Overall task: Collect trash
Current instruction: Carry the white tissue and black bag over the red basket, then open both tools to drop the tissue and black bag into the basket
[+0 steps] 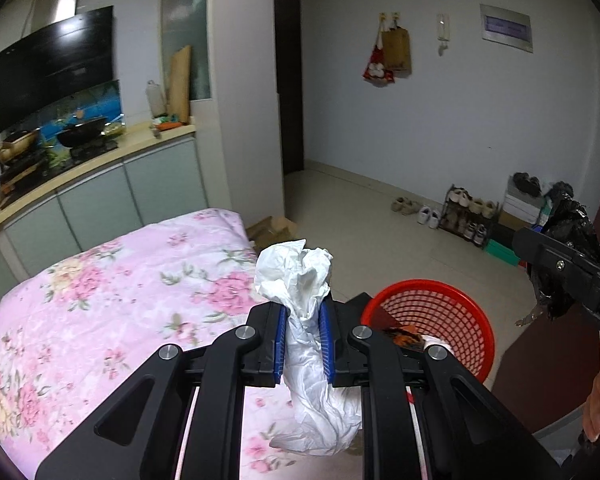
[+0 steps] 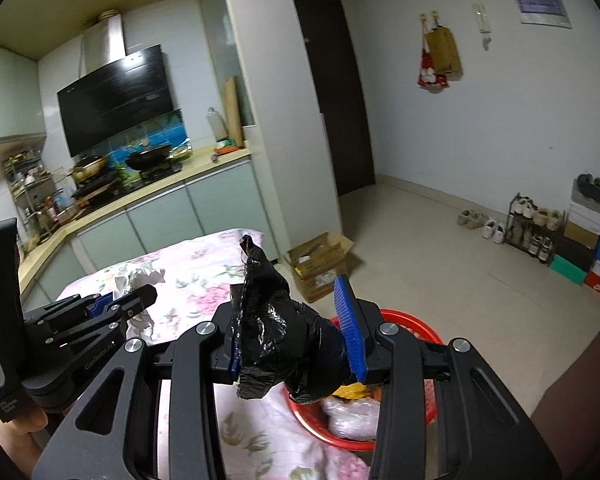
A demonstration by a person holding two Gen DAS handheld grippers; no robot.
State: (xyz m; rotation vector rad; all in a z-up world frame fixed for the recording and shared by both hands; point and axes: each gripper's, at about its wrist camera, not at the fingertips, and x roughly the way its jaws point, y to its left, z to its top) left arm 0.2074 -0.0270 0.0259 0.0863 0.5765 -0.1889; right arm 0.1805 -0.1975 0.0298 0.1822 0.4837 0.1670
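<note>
Left gripper (image 1: 303, 338): jaws clamped tight on crumpled white paper (image 1: 304, 280), held over the near edge of the floral quilt (image 1: 100, 300). Right gripper (image 2: 296, 344): jaws part open, pinching a wad of black plastic bag (image 2: 276, 332) just above the red basket (image 2: 424, 330). The basket sits at the quilt's right edge and already holds trash, probably wrappers; view partly blocked.

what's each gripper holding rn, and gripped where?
Left gripper is shut on the crumpled white tissue, pinched around its narrow middle. Right gripper is shut on the crumpled black plastic bag, clamped across its bunched middle.
</note>
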